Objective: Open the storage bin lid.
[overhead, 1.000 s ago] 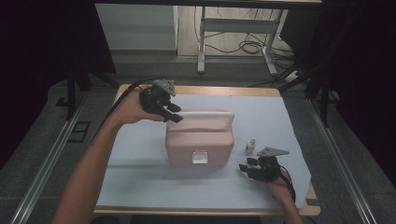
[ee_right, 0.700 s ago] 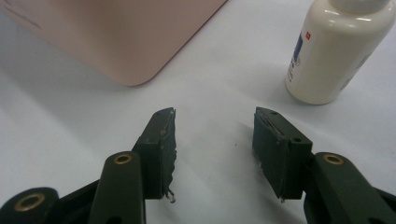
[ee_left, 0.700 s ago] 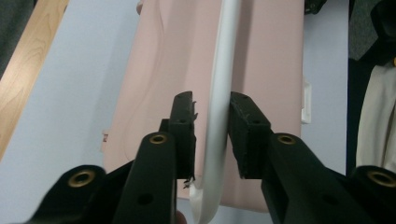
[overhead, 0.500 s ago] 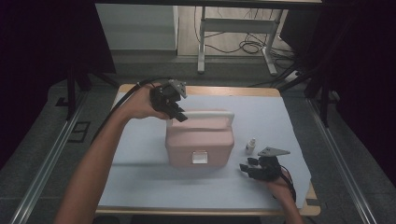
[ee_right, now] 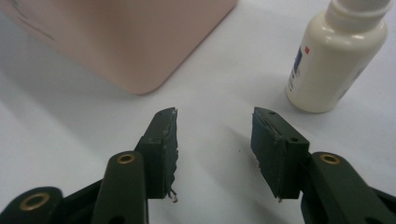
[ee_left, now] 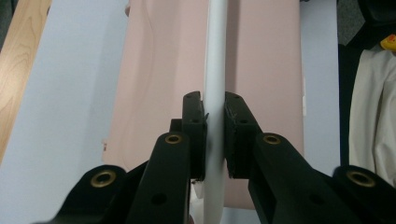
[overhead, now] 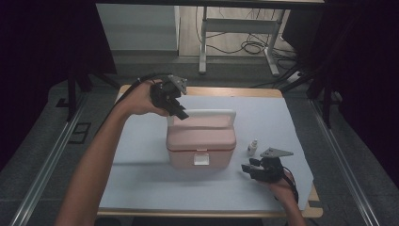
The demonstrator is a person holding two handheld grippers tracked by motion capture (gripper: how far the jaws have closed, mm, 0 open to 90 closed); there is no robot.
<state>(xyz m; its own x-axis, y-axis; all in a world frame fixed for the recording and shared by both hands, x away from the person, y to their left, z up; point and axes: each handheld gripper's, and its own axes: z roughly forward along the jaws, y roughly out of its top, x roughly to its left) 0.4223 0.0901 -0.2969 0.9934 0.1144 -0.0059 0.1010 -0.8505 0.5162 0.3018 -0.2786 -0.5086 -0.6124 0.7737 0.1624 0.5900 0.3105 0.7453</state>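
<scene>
**Left gripper clamps box handle**

With its jaws just closed, left gripper (overhead: 175, 109) pinches the white handle (ee_left: 215, 70) at its left end, above the pink box (overhead: 201, 141) mid-table on the white sheet (overhead: 141, 179). Right gripper (overhead: 254, 168) rests near-right, jaws apart, nothing between them; small bottle (ee_right: 337, 56) stands just right of the box.

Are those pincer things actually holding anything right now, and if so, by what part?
The left gripper, whose jaws have just closed, clamps the pink box by its white handle, near one end. The right gripper is open and holds nothing.
</scene>
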